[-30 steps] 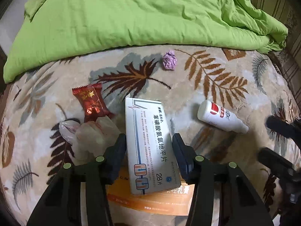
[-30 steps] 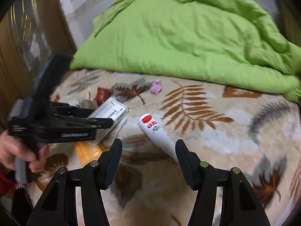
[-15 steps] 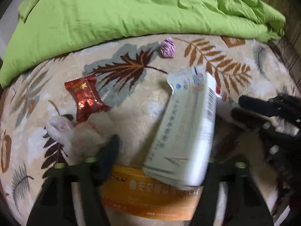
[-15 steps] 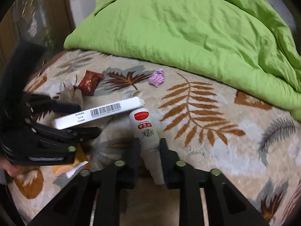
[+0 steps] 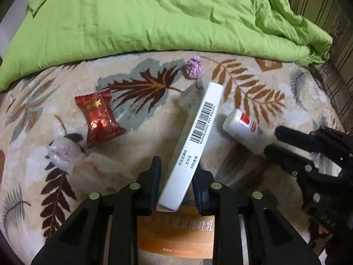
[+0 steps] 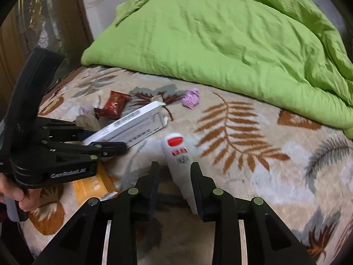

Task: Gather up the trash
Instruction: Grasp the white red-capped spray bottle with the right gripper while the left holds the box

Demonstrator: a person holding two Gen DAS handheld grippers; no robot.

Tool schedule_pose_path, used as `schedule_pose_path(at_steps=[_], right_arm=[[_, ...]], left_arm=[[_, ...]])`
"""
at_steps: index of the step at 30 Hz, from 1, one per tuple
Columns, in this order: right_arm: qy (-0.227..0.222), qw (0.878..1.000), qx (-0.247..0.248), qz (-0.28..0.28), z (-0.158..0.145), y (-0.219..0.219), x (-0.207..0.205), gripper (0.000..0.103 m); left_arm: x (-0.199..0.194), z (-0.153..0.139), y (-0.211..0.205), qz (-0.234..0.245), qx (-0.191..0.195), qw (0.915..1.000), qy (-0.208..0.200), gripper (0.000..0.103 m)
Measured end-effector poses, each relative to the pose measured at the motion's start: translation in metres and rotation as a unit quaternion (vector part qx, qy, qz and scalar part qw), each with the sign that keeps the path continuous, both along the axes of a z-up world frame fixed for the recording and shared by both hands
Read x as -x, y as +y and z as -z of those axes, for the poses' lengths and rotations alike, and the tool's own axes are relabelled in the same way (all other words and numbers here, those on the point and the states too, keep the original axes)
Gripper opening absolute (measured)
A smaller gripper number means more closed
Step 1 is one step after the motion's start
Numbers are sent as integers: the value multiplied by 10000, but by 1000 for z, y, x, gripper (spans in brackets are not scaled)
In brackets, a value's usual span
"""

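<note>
Cardboard, light and stiff: the white medicine box [image 5: 197,137] is clamped on edge at its near end in the left claw [image 5: 176,177], raised above the bed [image 5: 264,81]; only a barcode reads clearly. To its right, the right claw [image 6: 174,176] grips the smooth, probably slippery white bottle [image 6: 179,156] by its lower body; its red label is blurred.

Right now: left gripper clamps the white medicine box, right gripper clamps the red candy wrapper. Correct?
Not quite. The left gripper does clamp the white medicine box, but the right gripper is closed on the white bottle. In the right wrist view the red candy wrapper lies untouched on the blanket.
</note>
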State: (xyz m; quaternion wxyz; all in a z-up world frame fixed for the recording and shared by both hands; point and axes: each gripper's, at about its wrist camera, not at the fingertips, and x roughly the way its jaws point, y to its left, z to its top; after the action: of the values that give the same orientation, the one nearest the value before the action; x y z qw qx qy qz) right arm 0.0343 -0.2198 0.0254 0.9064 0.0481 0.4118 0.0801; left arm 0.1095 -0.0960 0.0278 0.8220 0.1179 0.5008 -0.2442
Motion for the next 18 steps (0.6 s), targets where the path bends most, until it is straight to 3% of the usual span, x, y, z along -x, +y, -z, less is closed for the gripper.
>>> schedule_pose_path(at_steps=[1,5,10,18], right_arm=[[27,10000,64,-45,1,2,-3,31],[175,9993,301,-145,11,7,-18,32],[297,9994,168,-64,21,7,-26,35],[412,9979,499,-97,24,21,-24,39]], left_arm=[[-1,1,-1,18,20,10000,24,13],[-4,2,4,-89,262,9996,111,13],[-2,-4,16,-180,656,9975,204,13],[29,-37,38,-135,1099,9938,0,13]])
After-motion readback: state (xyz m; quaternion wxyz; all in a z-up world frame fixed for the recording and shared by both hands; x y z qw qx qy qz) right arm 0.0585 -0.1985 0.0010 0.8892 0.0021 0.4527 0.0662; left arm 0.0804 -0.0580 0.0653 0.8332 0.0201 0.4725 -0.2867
